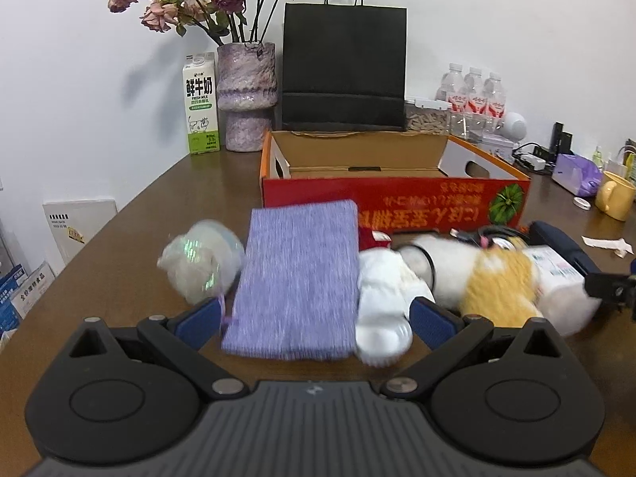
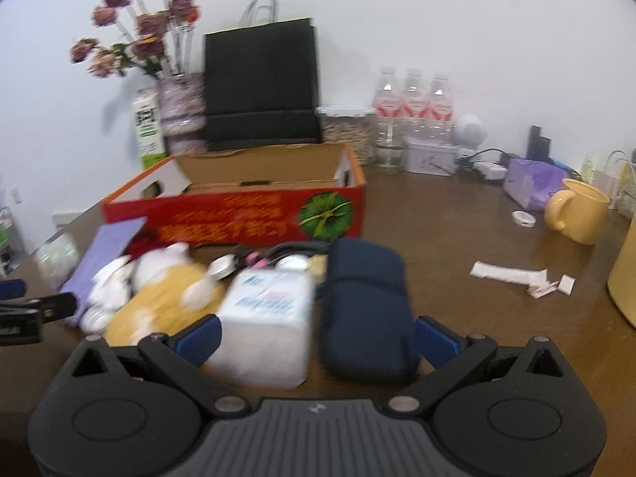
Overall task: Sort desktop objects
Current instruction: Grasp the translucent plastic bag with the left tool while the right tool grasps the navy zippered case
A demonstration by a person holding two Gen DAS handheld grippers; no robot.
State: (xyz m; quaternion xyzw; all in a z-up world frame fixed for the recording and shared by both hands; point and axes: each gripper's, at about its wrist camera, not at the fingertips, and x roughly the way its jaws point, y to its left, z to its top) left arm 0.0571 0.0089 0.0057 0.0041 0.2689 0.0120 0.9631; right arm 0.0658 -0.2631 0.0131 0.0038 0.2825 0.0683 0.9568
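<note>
left wrist: gripper point(image 1: 316, 320) spread, notebook point(image 1: 294, 282) probably untouched

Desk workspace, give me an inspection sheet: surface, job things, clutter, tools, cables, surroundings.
Surface: brown wooden table, paper scraps on it.
Job's things: purple notebook, orange-and-white plush, white bottle, navy pouch, heaped before the open red box.
Clutter: yellow mug, milk carton, vase, black bag, water bottles.
Grippers: left tool open; right tool open.
Cables: white power strip with leads.
Surroundings: white wall.
</note>
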